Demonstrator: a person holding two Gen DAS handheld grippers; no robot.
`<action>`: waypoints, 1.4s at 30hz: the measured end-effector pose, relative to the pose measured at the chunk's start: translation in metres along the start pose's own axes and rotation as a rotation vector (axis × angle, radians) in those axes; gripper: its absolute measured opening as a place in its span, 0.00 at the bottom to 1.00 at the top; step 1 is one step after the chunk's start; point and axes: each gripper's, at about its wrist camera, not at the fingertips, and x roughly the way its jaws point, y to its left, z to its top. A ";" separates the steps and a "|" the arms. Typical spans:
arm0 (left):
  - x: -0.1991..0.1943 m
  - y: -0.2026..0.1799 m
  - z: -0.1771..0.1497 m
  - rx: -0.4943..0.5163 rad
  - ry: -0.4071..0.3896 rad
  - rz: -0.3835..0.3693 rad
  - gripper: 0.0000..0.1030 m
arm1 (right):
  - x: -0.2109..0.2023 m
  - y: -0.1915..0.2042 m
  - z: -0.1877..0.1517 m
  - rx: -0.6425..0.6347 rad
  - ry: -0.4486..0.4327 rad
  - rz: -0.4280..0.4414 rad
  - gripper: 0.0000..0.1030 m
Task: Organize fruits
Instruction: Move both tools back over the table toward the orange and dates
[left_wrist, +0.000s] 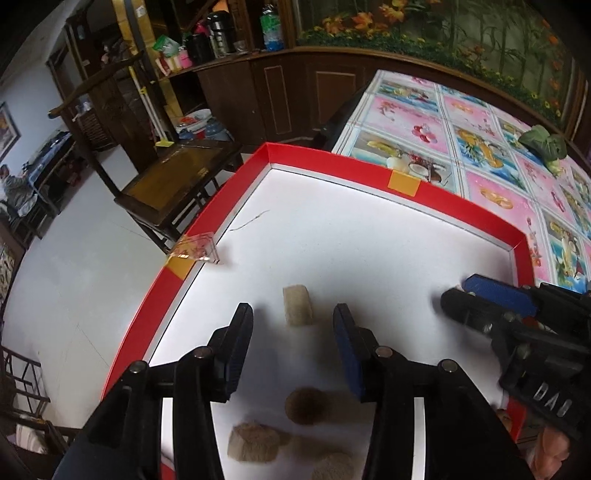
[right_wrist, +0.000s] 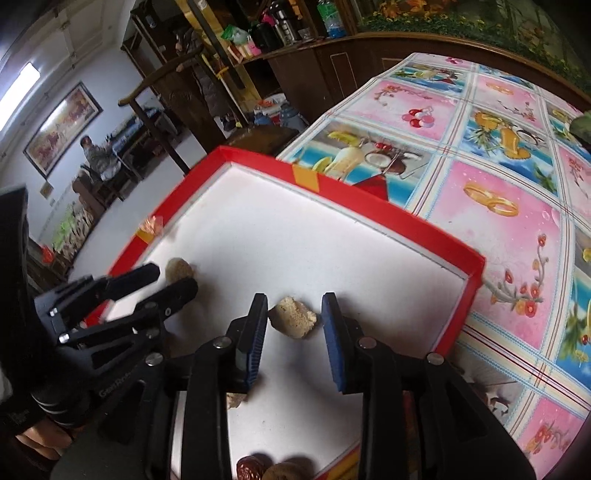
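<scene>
Left tongs (left_wrist: 293, 325) released, hovering over the white floor of the red-rimmed tray (left_wrist: 458, 201), with a pale beige piece (left_wrist: 297, 305) lying between and just beyond the tips. Right tongs (right_wrist: 294, 315) likewise released, straddling a crumbly tan chunk (right_wrist: 291, 322) without gripping it. The tray rests on the table (right_wrist: 509, 192), which wears a floral cloth.

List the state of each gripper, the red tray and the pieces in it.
left gripper: open, tan piece ahead between its fingers, not gripped.
right gripper: open, straddling a tan chunk, not closed on it.
red tray: flat on the table, pieces scattered inside.
tan piece: lying on the tray floor.
</scene>
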 end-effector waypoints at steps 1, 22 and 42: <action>-0.007 -0.002 -0.002 -0.004 -0.017 -0.001 0.45 | -0.007 -0.004 0.001 0.009 -0.018 0.005 0.33; -0.077 -0.206 -0.040 0.302 -0.081 -0.250 0.64 | -0.204 -0.201 -0.044 0.174 -0.265 -0.136 0.46; -0.065 -0.270 -0.046 0.353 -0.064 -0.335 0.64 | -0.177 -0.236 -0.080 0.047 -0.018 -0.296 0.47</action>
